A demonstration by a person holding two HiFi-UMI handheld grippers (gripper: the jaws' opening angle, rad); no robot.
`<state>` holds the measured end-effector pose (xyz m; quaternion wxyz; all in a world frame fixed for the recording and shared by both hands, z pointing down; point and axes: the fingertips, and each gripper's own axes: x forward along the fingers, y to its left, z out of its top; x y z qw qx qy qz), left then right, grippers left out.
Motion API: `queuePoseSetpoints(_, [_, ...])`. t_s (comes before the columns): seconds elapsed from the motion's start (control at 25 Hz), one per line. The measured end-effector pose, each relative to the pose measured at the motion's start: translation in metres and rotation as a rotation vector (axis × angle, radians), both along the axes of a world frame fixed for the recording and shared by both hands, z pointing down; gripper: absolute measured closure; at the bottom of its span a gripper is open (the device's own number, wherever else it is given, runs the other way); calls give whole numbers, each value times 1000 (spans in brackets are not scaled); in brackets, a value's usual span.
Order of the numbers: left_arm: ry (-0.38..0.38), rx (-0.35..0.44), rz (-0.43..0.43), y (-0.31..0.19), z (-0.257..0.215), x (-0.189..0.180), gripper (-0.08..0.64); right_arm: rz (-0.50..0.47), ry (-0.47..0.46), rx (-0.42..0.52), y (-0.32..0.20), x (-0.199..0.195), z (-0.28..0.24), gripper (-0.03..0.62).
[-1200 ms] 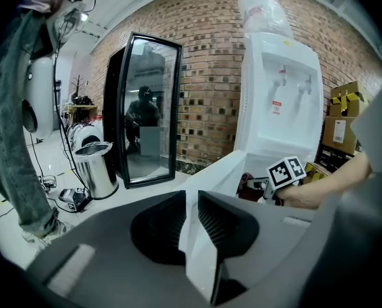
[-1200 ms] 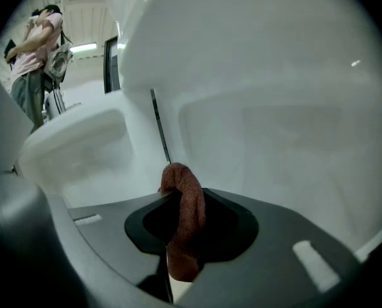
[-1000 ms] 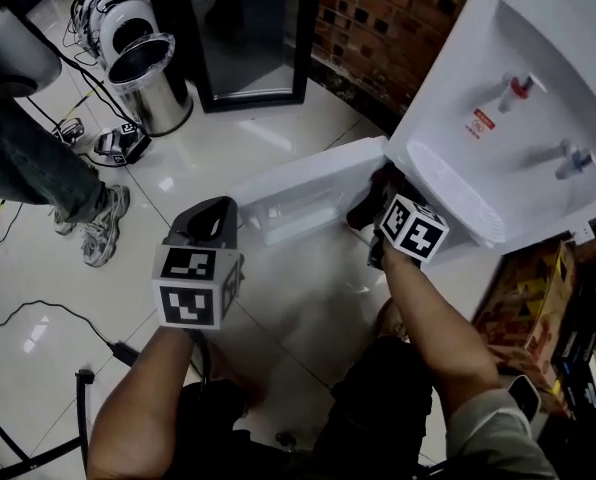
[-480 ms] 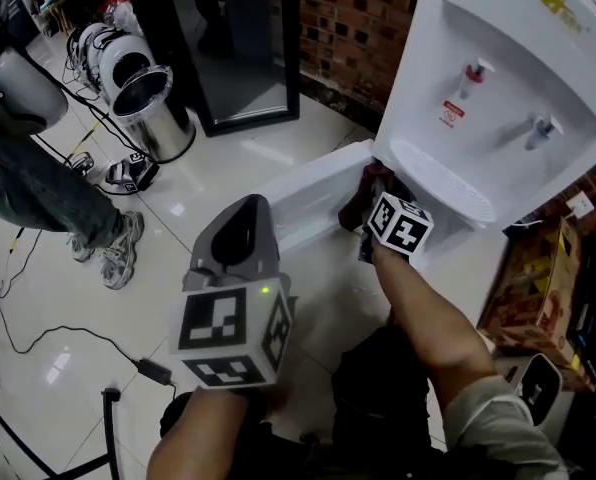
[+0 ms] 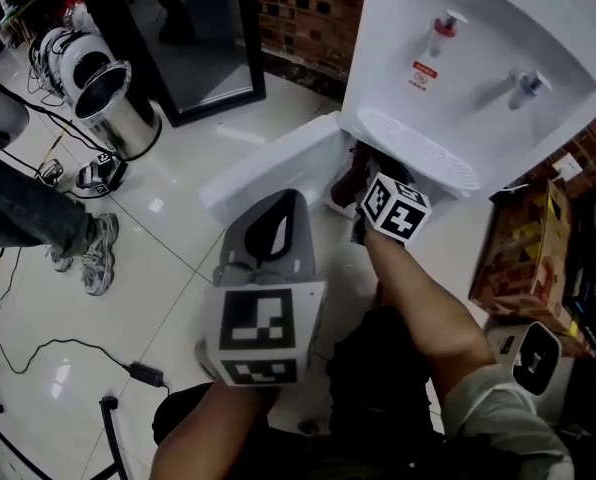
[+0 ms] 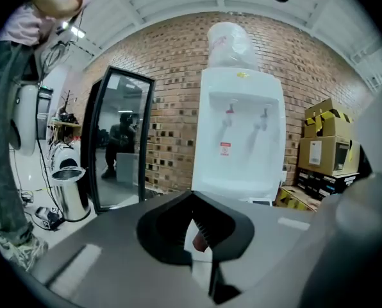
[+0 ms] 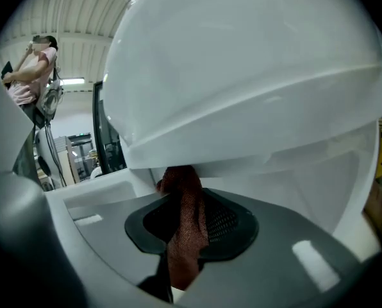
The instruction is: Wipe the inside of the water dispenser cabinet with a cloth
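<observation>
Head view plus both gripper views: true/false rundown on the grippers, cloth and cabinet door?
The right gripper grips a reddish cloth. True.
The left gripper is open. False: it is shut, held clear of the water dispenser.
The cabinet door is closed. False: it stands open.
The cloth is at the mouth of the cabinet. True.
A steel bin stands on the floor. True.

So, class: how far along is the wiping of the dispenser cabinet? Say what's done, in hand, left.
Done: the cabinet door stands open. In hand: the right gripper, shut on the reddish cloth, is at the opening of the cabinet. The left gripper is shut and empty. Left: how much of the inside is wiped doesn't show.
</observation>
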<state>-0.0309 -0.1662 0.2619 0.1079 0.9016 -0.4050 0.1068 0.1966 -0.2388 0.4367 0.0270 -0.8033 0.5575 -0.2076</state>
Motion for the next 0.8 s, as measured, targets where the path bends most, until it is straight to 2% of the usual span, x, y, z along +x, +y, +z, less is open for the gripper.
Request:
queuePoseSetpoints(0.16, [8, 12, 32, 5, 2, 19, 559, 27, 8, -14, 26, 25, -1, 497])
queuePoseSetpoints(0.56, [-2, -1, 107, 25, 8, 62, 560, 10, 17, -43, 70, 55, -12, 499])
queuePoseSetpoints(0.8, [-23, -2, 124, 30, 14, 73, 558, 78, 39, -47, 118, 88, -14, 499])
